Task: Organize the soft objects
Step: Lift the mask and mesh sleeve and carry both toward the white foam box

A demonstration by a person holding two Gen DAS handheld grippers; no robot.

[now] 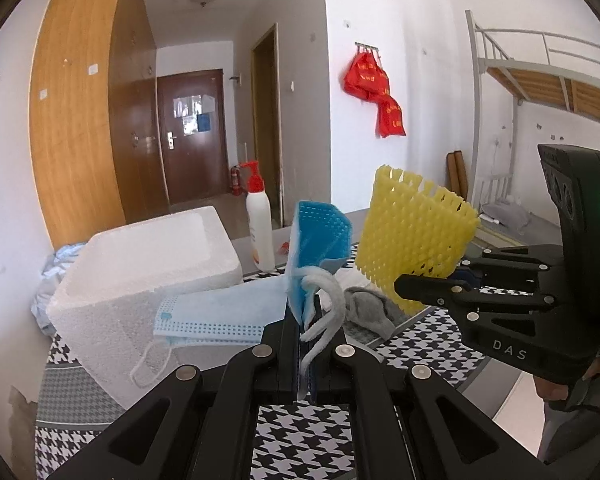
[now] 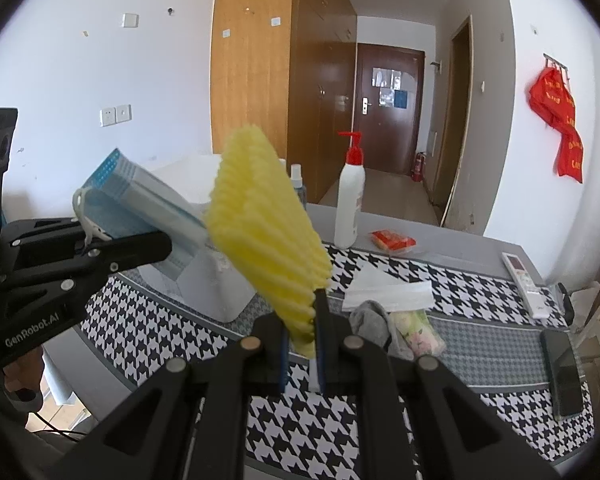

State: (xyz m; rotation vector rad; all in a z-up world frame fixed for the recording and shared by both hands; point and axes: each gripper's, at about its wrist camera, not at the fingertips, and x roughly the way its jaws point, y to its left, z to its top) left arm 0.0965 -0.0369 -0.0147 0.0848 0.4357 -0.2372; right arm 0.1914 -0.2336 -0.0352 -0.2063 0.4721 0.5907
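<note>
Gripping blue face mask (image 1: pixel 320 236) w/ left claw (image 1: pixel 306 332), right claw (image 2: pixel 302 340) clamps yellow foam net (image 2: pixel 264 224) (ribbed, soft).

Counts, both views combined:
- 2 grippers: left gripper (image 1: pixel 306 320), right gripper (image 2: pixel 302 340)
- 2 blue face masks: held mask (image 1: pixel 320 236), second mask (image 1: pixel 220 312) lying flat by the box
- 1 white mask (image 2: pixel 388 290) flat on the cloth
- 1 yellow foam net (image 2: pixel 264 232)
- 1 grey sock (image 2: pixel 370 322)
- 1 floral pouch (image 2: pixel 418 334)
- 1 styrofoam box (image 1: pixel 148 280)
- 1 pump bottle (image 2: pixel 350 204)
- 1 spray bottle (image 2: pixel 297 184), mostly hidden
- 1 red packet (image 2: pixel 392 240)
- 1 remote (image 2: pixel 524 280)
- 1 phone (image 2: pixel 562 372)
</note>
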